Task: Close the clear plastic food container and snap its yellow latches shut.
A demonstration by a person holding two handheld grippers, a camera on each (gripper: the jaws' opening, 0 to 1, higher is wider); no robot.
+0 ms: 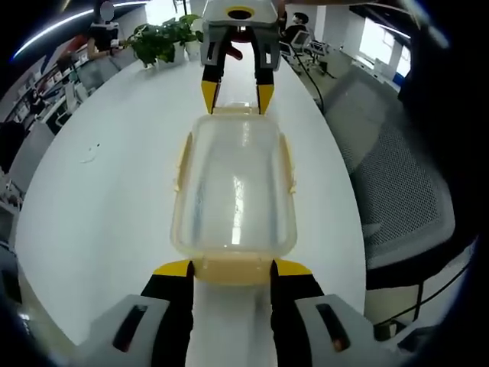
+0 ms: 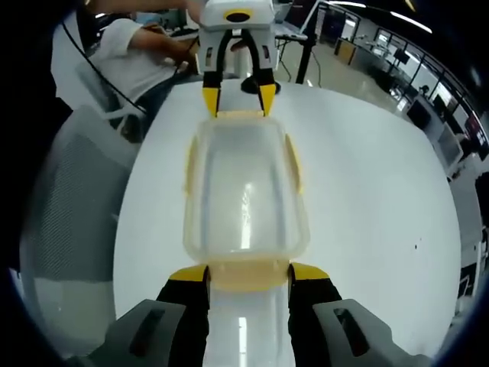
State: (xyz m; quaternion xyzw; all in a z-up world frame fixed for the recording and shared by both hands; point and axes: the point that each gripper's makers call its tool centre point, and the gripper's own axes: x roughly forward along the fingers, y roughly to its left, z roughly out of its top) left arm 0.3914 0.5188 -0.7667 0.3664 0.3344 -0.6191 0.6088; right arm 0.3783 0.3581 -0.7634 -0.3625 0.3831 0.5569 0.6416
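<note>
Clear plastic rectangular food container (image 1: 234, 191) sits lidded on your white worktop (image 1: 107, 191); your left gripper (image 1: 233, 269) and right gripper (image 2: 249, 274), jaws parted, straddle yellow end latches (image 2: 249, 273), apparently unsnapped.

Container (image 1: 234, 195) on tabletop (image 1: 107, 191), frame centre, between left claw (image 1: 232, 269) at bottom and right claw (image 1: 238, 95) at top. Plant (image 1: 162, 38) upper left beyond the tabletop; chair (image 1: 401, 191) along right edge.

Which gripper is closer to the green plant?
Right. The right gripper is at the container's far end, toward the plant; the left gripper is at the opposite end, farther off.
</note>
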